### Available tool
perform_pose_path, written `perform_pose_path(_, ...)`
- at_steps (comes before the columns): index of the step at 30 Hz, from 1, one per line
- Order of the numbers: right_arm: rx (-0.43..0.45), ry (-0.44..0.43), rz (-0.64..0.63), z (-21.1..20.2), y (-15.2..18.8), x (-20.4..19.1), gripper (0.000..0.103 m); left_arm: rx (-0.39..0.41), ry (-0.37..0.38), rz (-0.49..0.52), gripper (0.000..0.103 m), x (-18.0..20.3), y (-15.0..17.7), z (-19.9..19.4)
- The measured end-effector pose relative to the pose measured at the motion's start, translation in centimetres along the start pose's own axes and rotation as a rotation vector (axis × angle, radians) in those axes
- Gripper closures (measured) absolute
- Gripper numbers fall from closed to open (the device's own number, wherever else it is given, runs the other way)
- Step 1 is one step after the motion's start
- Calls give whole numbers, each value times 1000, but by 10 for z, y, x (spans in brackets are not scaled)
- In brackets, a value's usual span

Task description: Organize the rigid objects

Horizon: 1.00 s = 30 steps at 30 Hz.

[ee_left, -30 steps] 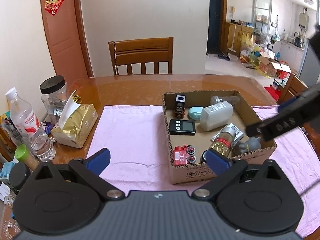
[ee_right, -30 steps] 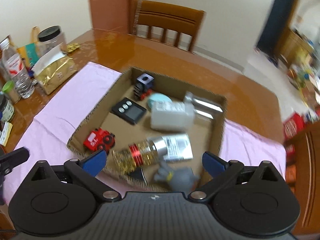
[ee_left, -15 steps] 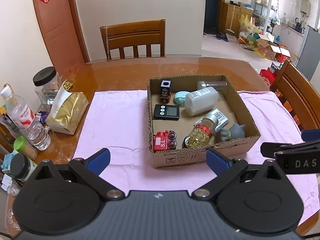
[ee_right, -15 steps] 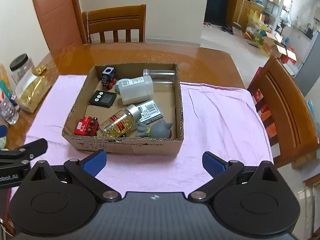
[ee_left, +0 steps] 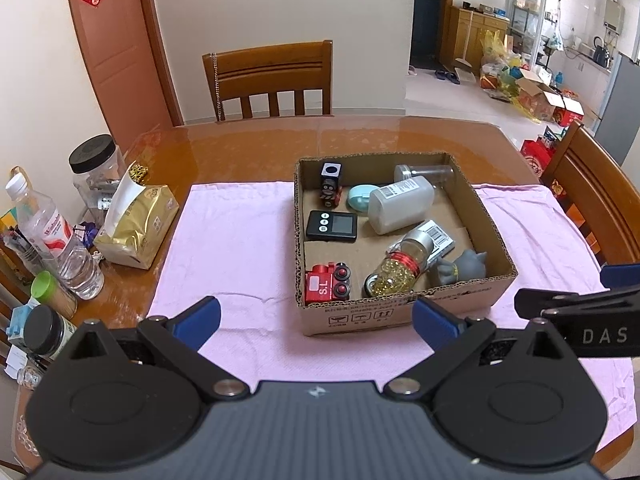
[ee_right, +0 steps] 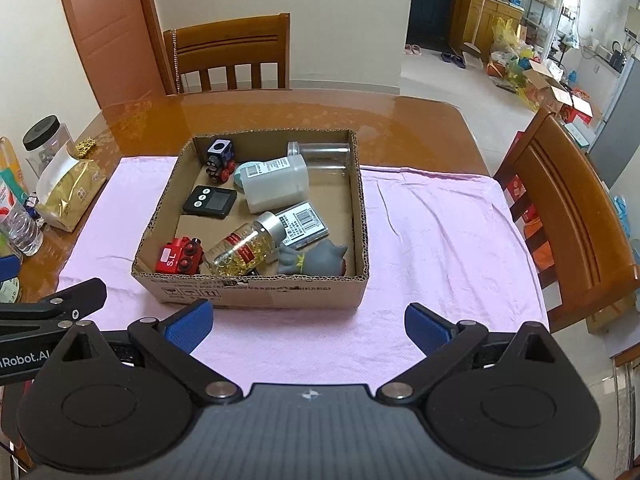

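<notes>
Left tongs (ee_left: 316, 318): released, spread wide, hovering over the pink cloth (ee_left: 240, 240); holding nothing
Right tongs (ee_right: 308, 326): released too, near the box's front wall
Cardboard box (ee_right: 256, 290): on the cloth on the surface; holds red toy train (ee_right: 180, 256), gold-filled bottle (ee_right: 246, 246), grey figure (ee_right: 316, 258); farther in, black timer (ee_right: 210, 202), white bottle (ee_right: 276, 184)

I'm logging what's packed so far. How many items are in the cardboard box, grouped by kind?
In the cardboard box:
Toy trains: 2, one red, one black
Bottles and jars: 3, white bottle, gold-filled bottle, clear jar
Black timer: 1
Grey animal figure: 1
Teal case: 1
Barcoded packet: 1
Total: 9
</notes>
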State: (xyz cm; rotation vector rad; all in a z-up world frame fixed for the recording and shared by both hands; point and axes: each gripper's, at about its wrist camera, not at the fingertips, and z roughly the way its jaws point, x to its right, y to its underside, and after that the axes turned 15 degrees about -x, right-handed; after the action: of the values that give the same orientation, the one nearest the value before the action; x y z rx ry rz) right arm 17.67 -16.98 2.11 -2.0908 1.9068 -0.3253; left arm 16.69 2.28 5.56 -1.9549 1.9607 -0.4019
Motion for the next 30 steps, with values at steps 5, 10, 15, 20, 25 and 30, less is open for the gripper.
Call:
perform_pose_path(5, 2, 1, -12, 0, -2, -2, 0, -7, -1, -6, 1, -2, -1, 2)
perform_pose_path(10, -1, -2, -15, 1, -3, -4, 0, -8, -5, -11, 2, -4, -3, 3)
perform_pose_path(15, 1, -1, -16, 1, -4, -6, 0, -8, -5, -10, 2, -5, -4, 3)
perform_pose_path(20, 1, 2, -18, 1, -6, -7, 0, -9, -6, -11, 2, -5, -5, 3)
perform_pose_path(25, 1, -1, -17, 2, -8, -6, 0, -13, -8, -13, 2, -5, -6, 4)
perform_pose_path(30, 2, -3, -18, 3, -9, -6, 0, -13, -12, -10, 2, -5, -8, 5)
